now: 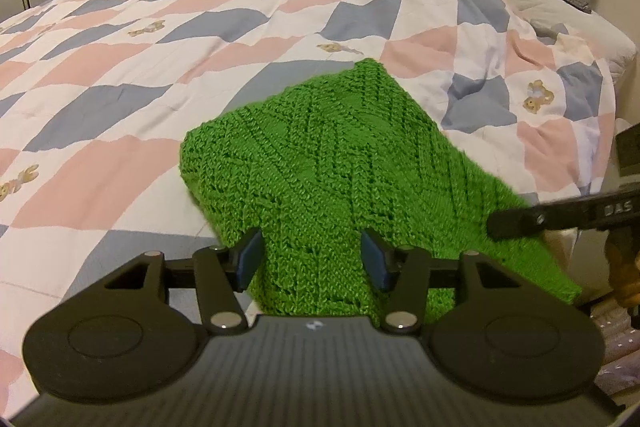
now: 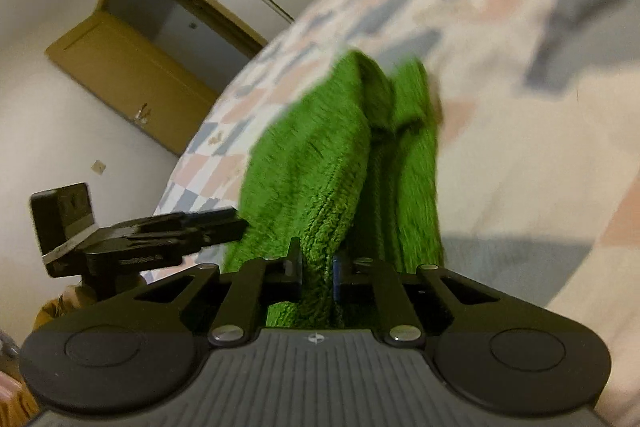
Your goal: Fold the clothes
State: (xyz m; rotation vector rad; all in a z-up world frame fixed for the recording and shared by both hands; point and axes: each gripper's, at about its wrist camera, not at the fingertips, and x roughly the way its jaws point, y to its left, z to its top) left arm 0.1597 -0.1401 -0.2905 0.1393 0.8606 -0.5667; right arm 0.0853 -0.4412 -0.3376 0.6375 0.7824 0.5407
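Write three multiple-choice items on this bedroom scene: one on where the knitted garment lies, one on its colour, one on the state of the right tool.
1. Where does the knitted garment lie?
A. on the checked quilt
B. on a wooden chair
C. inside a drawer

2. What colour is the knit?
A. red
B. green
C. black

3. What is the right tool doing?
A. hanging open over bare floor
B. gripping a pillow
C. closed on a bunched edge of the knit

Answers: 1 A, the quilt spreads under and around it. 2 B, it is bright green in both views. 3 C, the right wrist view shows green fabric pinched between its narrow pads.
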